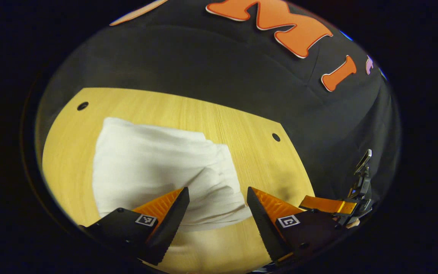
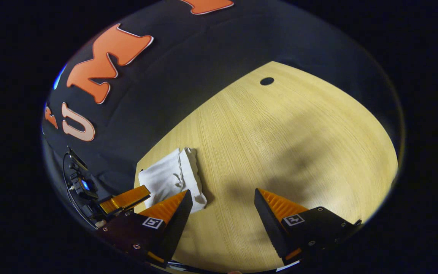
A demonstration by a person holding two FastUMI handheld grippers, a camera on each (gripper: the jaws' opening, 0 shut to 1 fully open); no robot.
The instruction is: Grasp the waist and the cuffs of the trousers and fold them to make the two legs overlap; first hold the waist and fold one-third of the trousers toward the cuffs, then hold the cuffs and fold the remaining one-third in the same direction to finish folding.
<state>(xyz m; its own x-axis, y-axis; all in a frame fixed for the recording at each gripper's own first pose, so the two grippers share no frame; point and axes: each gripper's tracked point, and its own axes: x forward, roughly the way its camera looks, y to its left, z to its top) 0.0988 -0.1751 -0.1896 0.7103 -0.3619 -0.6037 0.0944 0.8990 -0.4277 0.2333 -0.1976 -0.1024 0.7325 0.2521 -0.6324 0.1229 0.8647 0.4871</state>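
Note:
White trousers lie folded into a compact bundle on the wooden table. In the left gripper view my left gripper hangs open just above the bundle's near right edge, with nothing between its fingers. The other gripper shows at the far right of that view. In the right gripper view the folded trousers lie at the left, near the table's edge. My right gripper stands open over bare wood to the right of them. The left gripper's body shows at the lower left there.
The table has small dark holes near its corners. The black cloth wall stands close behind the table. Bare wood stretches wide to the right of the bundle in the right gripper view.

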